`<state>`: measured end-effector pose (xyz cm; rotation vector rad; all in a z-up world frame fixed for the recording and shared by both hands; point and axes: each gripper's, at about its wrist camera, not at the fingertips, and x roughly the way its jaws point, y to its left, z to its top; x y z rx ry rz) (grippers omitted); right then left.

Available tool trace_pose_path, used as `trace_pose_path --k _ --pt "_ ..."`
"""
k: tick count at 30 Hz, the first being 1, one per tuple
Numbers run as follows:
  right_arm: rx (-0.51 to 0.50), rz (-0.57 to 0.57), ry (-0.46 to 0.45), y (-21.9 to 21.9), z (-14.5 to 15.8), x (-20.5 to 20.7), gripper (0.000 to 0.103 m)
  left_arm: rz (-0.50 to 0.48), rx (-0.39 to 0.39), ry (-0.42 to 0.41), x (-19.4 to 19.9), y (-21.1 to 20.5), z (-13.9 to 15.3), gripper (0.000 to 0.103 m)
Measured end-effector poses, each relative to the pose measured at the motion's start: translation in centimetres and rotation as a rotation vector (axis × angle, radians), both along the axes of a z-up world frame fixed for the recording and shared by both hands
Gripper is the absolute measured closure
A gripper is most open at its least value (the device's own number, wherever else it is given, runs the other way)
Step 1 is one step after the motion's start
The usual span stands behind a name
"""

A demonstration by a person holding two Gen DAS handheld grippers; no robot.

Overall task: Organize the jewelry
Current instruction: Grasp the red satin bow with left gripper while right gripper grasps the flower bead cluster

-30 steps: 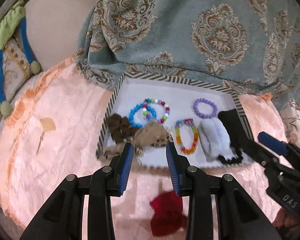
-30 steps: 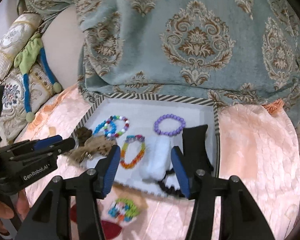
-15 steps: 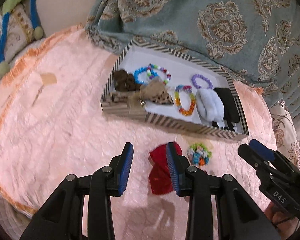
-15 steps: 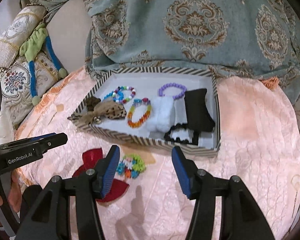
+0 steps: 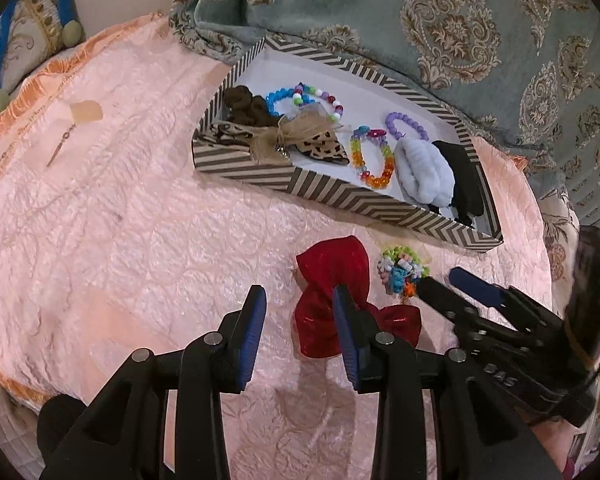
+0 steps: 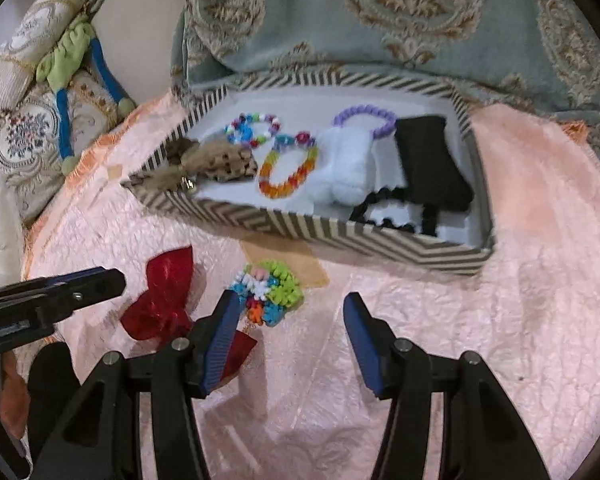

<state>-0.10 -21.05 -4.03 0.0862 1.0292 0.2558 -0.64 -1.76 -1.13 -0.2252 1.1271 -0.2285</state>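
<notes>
Two open, empty grippers, left gripper [image 5: 300, 320] and right gripper [image 6: 290, 330], hover over a pink quilted bed [image 5: 120, 220] below teal damask fabric [image 5: 440, 20], where the red bow [image 5: 332, 300] lies lengthwise toward the striped box [image 5: 340, 196].

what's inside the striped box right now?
In the chevron-striped box: brown scrunchie, leopard-print bow, three beaded bracelets, white fluffy scrunchie, black cloth. Whatever lies beneath the cloth is hidden.

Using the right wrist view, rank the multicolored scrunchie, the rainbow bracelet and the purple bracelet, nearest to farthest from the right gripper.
1. Multicolored scrunchie, on the pink cloth beside the left jaw of the right gripper.
2. Rainbow bracelet, inside the box, middle.
3. Purple bracelet, toward the box's back wall.
</notes>
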Motion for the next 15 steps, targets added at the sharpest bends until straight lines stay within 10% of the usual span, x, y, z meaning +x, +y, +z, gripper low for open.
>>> trace_pose_path --k 5,8,15 --pt "-0.002 0.039 -0.008 0.9 -1.5 0.8 0.050 -0.006 -0.003 0.015 0.1 -0.2 -0.5 0.086" --pt "0.029 0.051 -0.008 0.7 -1.4 0.9 0.091 -0.013 -0.010 0.020 0.1 -0.4 -0.6 0.085" --pt "0.116 0.004 -0.061 -1.6 0.6 -0.3 0.091 -0.039 -0.059 0.027 0.2 -1.2 -0.4 0.080"
